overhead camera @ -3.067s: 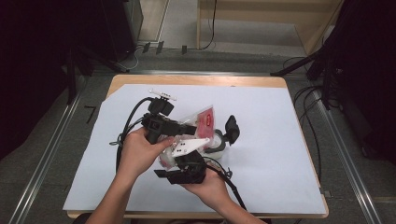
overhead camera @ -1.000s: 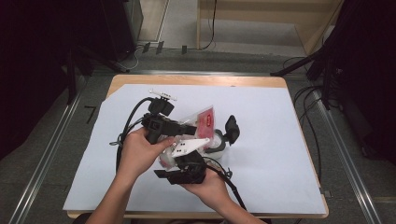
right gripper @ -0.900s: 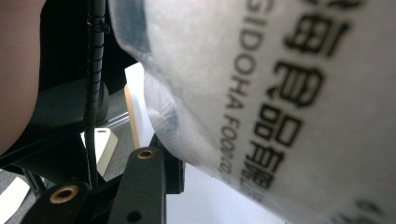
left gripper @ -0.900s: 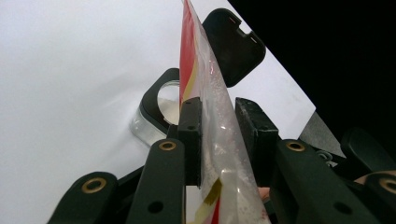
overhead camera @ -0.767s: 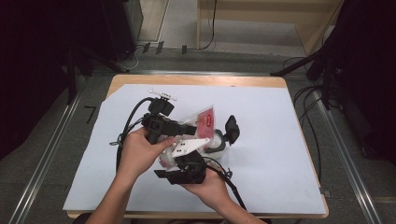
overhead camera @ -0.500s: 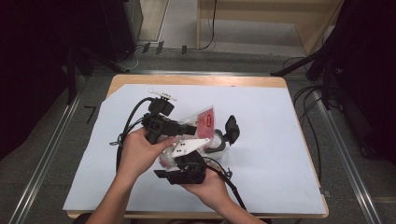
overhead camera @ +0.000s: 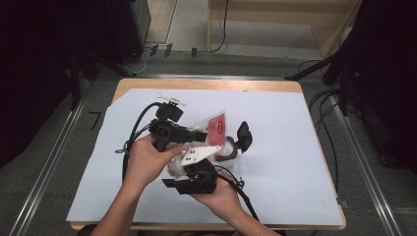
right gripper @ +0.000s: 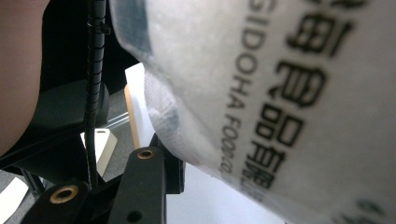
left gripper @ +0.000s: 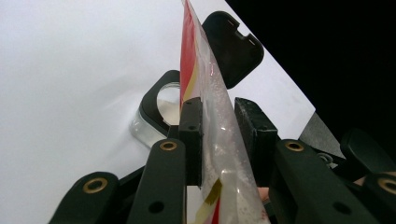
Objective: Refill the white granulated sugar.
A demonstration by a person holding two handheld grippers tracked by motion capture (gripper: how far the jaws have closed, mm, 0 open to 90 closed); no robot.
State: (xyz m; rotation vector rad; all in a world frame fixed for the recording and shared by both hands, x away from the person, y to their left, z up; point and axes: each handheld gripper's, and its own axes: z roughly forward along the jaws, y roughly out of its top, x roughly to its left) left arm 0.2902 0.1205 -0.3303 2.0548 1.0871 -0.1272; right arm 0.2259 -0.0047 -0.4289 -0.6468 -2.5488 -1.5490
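A clear plastic bag [overhead camera: 216, 125] with a red label and white contents is held between both grippers above the white sheet. My left gripper [overhead camera: 200, 133] reaches in from the left, shut on the bag's [left gripper: 196, 60] upper part, with its pads [left gripper: 192, 126] on either side of the film. My right gripper [overhead camera: 196, 166] comes from below, shut on the bag's lower part. Its printed white bulk [right gripper: 280, 93] presses on the one finger [right gripper: 150, 179] I see. Just beyond stands a clear jar [overhead camera: 229, 153] with a black rim [left gripper: 152, 100] and its black lid [overhead camera: 244, 133] flipped open.
A white sheet [overhead camera: 295, 162] covers most of the wooden table [overhead camera: 206, 84]. Black cables [overhead camera: 135, 135] trail left from the left gripper, and another [overhead camera: 243, 196] runs toward the front edge. Dark floor and metal rails surround the table.
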